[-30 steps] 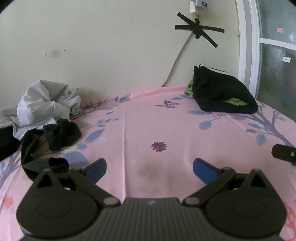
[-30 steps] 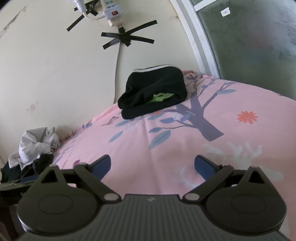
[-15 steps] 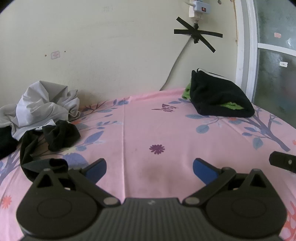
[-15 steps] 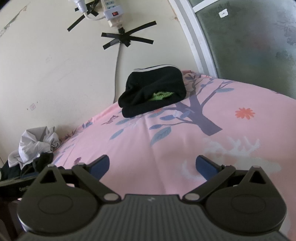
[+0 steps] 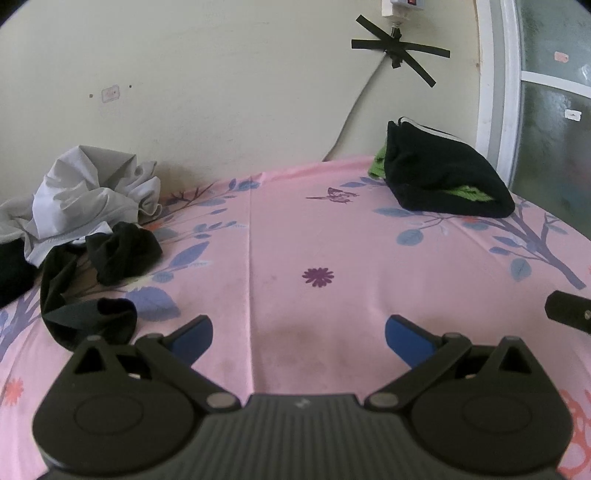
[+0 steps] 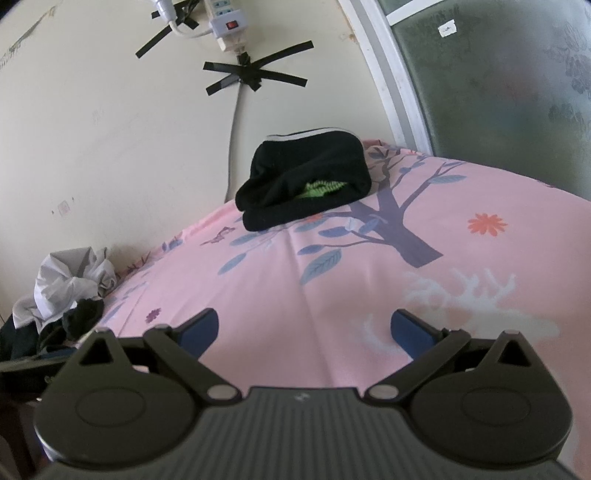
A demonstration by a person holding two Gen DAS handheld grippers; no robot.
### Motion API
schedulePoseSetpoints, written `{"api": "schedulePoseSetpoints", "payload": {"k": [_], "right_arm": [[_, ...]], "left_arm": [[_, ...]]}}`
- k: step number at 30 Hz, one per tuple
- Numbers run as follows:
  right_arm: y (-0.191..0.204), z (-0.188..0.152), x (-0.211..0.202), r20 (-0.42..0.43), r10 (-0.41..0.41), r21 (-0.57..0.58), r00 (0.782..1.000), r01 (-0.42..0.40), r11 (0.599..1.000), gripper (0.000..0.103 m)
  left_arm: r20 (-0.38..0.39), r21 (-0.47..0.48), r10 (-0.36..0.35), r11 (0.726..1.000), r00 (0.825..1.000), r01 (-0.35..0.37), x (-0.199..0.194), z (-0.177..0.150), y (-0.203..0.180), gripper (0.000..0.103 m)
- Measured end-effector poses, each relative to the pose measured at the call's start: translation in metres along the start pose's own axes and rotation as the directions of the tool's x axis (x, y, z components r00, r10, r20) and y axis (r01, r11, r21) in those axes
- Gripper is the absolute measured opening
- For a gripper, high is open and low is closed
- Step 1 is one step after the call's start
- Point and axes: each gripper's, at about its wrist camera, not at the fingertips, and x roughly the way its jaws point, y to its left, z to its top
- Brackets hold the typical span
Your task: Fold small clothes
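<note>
Both grippers spread wide and empty above a pink floral sheet; unfolded clothes at far left, folded stack at far right.

The left gripper (image 5: 299, 332) hovers over the pink sheet (image 5: 332, 240) with its blue-padded fingers (image 5: 192, 334) wide apart, holding nothing. The right gripper (image 6: 304, 330) is likewise spread and empty over the sheet's tree print. The unfolded pile lies at the left edge near the wall: a crumpled grey-white garment (image 5: 88, 192) on top, with black garments (image 5: 122, 251) just in front of it. The folded black stack (image 5: 443, 181), with a green garment (image 5: 469, 192) showing between its layers, rests at the far right, beside the window frame (image 5: 495, 92). A power strip (image 6: 225, 26) is taped to the wall (image 5: 221, 92).
</note>
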Motion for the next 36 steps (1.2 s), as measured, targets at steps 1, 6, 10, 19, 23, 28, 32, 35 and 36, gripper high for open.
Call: {"api": "schedulePoseSetpoints", "payload": {"k": [1, 6, 10, 19, 23, 28, 32, 35, 36], "right_arm": [[0.0, 0.0002, 0.0003, -0.001, -0.001, -0.001, 1.0, 0.001, 1.0, 0.097], [-0.0002, 0.0, 0.0004, -0.002, -0.006, -0.007, 1.0, 0.006, 1.0, 0.097], [0.001, -0.0003, 0.0006, -0.003, -0.01, -0.011, 1.0, 0.01, 1.0, 0.097], [0.0006, 0.0, 0.0012, -0.004, -0.007, -0.013, 1.0, 0.007, 1.0, 0.097], [0.0004, -0.0002, 0.0008, -0.004, -0.007, -0.013, 1.0, 0.007, 1.0, 0.097], [0.0013, -0.0007, 0.0007, -0.003, -0.008, -0.012, 1.0, 0.008, 1.0, 0.097], [0.0014, -0.0007, 0.0006, -0.006, -0.007, -0.016, 1.0, 0.007, 1.0, 0.097], [0.0042, -0.0024, -0.0006, -0.011, 0.001, -0.018, 1.0, -0.001, 1.0, 0.097], [0.0055, -0.0031, -0.0008, -0.013, 0.003, -0.021, 1.0, -0.004, 1.0, 0.097]], "left_arm": [[0.0, 0.001, 0.0, 1.0, 1.0, 0.0, -0.0001, 0.0, -0.0002, 0.103], [-0.009, -0.006, 0.003, 1.0, 1.0, -0.003, 0.0009, 0.0007, 0.0003, 0.103], [-0.011, -0.009, 0.002, 1.0, 1.0, -0.002, 0.0008, 0.0009, 0.0008, 0.103], [-0.009, -0.006, 0.003, 1.0, 1.0, -0.003, -0.0003, 0.0002, -0.0005, 0.103], [-0.008, -0.013, -0.005, 1.0, 1.0, 0.005, -0.001, 0.0, 0.0008, 0.103], [-0.015, -0.013, -0.001, 1.0, 1.0, 0.0, -0.0008, -0.0004, 0.0007, 0.103], [-0.036, -0.011, 0.002, 1.0, 0.999, -0.002, 0.0012, -0.0008, 0.0002, 0.103], [-0.034, -0.007, -0.002, 1.0, 0.999, 0.001, 0.0007, -0.0016, 0.0004, 0.103], [-0.034, -0.005, -0.002, 1.0, 0.999, 0.002, 0.0007, -0.0018, 0.0005, 0.103]]}}
